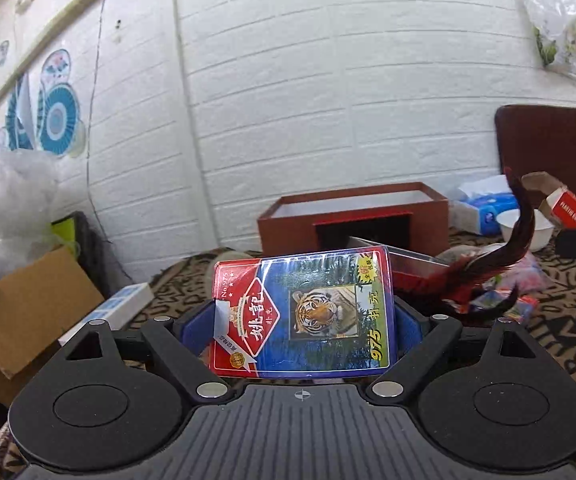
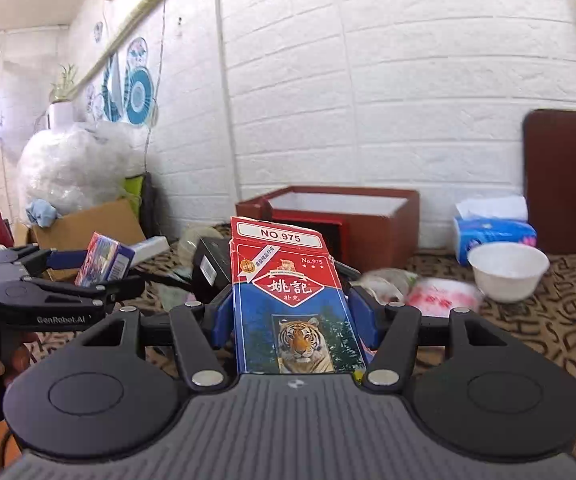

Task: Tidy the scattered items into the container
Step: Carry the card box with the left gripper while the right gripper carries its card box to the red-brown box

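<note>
Left wrist: card pack (image 1: 302,314) hides fingertips.

a sealed card pack (image 1: 302,314) with a tiger picture lies on its side, its long edges level, clamped between blue pads above the patterned cloth. a second, opened card box (image 2: 290,300) marked no.975 stands upright with its flap raised, likewise clamped. behind both sits the open red-brown container (image 1: 354,216), its white-lined interior hidden

Both cams sit low right behind their tools, facing the white brick wall (image 1: 328,100); both catch the far red box (image 1: 352,216) and white bowl (image 2: 508,270).
</note>
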